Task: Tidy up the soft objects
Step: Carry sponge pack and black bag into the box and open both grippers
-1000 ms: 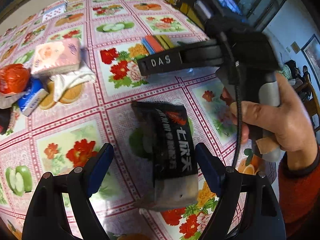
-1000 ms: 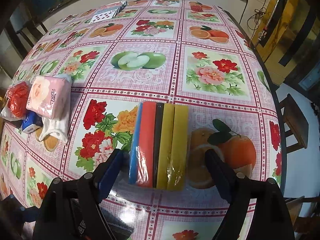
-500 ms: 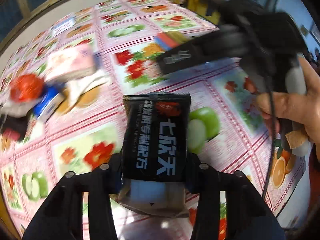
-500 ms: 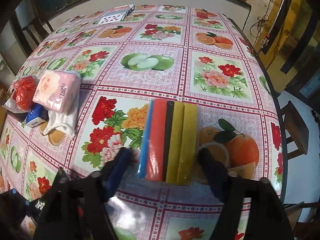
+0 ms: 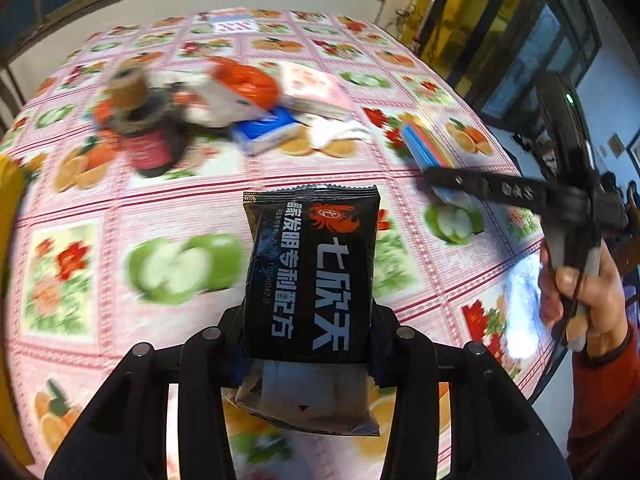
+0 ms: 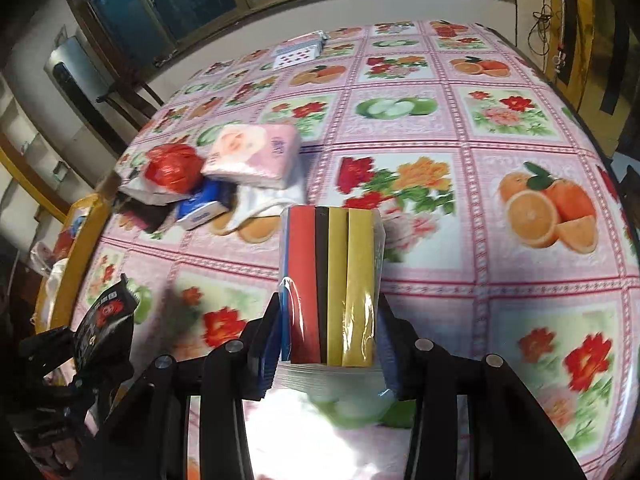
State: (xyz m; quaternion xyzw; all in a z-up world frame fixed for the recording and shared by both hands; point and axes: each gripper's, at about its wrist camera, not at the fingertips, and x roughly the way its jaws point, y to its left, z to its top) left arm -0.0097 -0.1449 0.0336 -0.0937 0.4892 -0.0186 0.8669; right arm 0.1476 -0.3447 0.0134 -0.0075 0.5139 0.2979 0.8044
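Observation:
My left gripper (image 5: 308, 336) is shut on a black snack packet (image 5: 312, 276) with white lettering, held above the fruit-and-flower tablecloth (image 5: 120, 208). My right gripper (image 6: 328, 344) is shut on a wrapped pack of sponges (image 6: 332, 280) in blue, red, black and yellow, lifted off the table. In the right wrist view the black packet (image 6: 106, 320) shows at lower left in the other gripper. In the left wrist view the right gripper's arm (image 5: 500, 190) reaches over the sponge pack (image 5: 426, 148), held by a hand (image 5: 580, 292).
A cluster sits at the table's left: pink tissue pack (image 6: 252, 154), red bag (image 6: 172, 166), blue-and-white packet (image 6: 200, 210), white cloth (image 6: 264, 204), and a dark jar with a brown lid (image 5: 140, 136). Playing cards (image 6: 298, 50) lie far back. A yellow chair edge (image 6: 76, 256) borders the table.
Both grippers closed, the left on the black packet and the right on the sponge pack, and both objects were lifted off the table. The left view swung toward the cluster.

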